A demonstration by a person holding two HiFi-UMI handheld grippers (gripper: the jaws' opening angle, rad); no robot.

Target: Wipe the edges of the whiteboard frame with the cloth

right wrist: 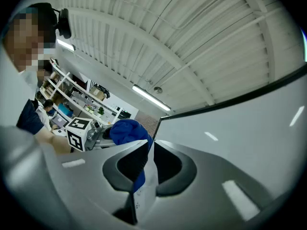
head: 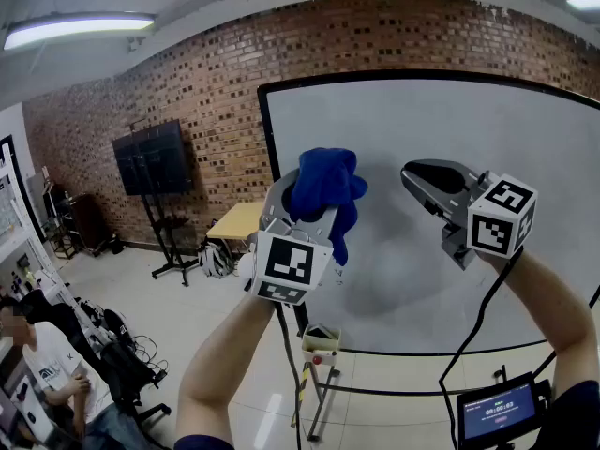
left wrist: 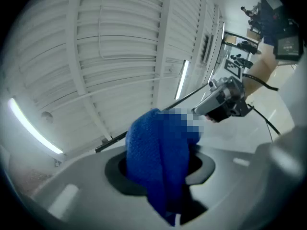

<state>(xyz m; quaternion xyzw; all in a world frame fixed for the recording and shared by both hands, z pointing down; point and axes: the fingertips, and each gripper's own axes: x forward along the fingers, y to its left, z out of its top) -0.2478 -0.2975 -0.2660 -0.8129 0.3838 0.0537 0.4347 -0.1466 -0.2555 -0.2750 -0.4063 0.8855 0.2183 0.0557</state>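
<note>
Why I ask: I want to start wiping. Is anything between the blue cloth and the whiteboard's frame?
Nothing visible does. The blue cloth, clamped in the left gripper, is raised close to the left edge of the whiteboard frame, with only air between. The right gripper, shut and empty, is off to the right.

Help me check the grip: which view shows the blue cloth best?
The left gripper view: the blue cloth sits close up, clamped in the left gripper. The head view shows it bunched before the whiteboard; the right gripper view shows it small, partly behind the shut right gripper.
</note>
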